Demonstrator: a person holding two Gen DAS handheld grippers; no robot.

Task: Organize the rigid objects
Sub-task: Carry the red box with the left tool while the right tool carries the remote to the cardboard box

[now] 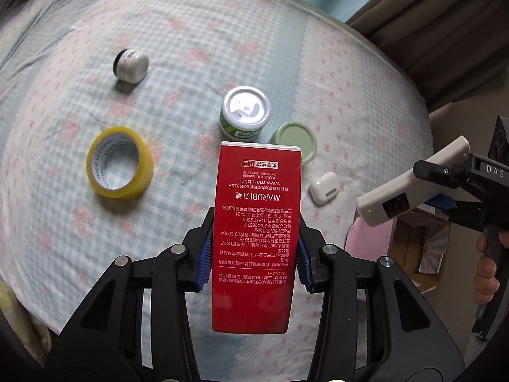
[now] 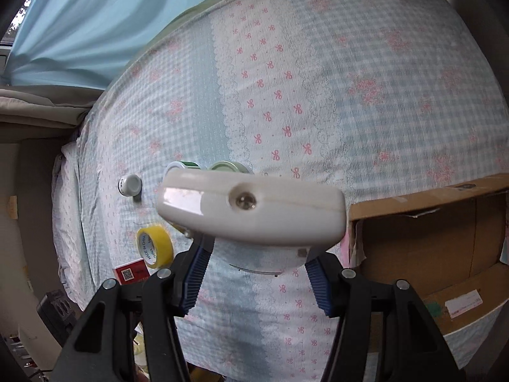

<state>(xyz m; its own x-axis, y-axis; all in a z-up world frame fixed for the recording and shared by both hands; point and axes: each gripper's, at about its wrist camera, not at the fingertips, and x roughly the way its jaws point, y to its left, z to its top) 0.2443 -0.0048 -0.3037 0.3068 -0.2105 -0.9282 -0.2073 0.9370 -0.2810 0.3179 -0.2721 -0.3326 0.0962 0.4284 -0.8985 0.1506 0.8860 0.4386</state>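
My left gripper (image 1: 253, 254) is shut on a tall red box (image 1: 257, 222) and holds it above the bed; the box also shows in the right wrist view (image 2: 131, 272). My right gripper (image 2: 259, 254) is shut on a white remote control (image 2: 254, 211), which also shows at the right of the left wrist view (image 1: 410, 184), near the bed's edge. On the sheet lie a yellow tape roll (image 1: 119, 162), a small white jar (image 1: 132, 65), a green-and-white can (image 1: 245, 116), a pale green lid (image 1: 296, 146) and a white earbud case (image 1: 324, 187).
An open cardboard box (image 2: 429, 238) stands by the bed at the right, also seen in the left wrist view (image 1: 420, 248). The bed carries a blue-checked sheet with pink flowers (image 1: 191, 31). A light blue curtain (image 2: 79, 31) hangs beyond the bed.
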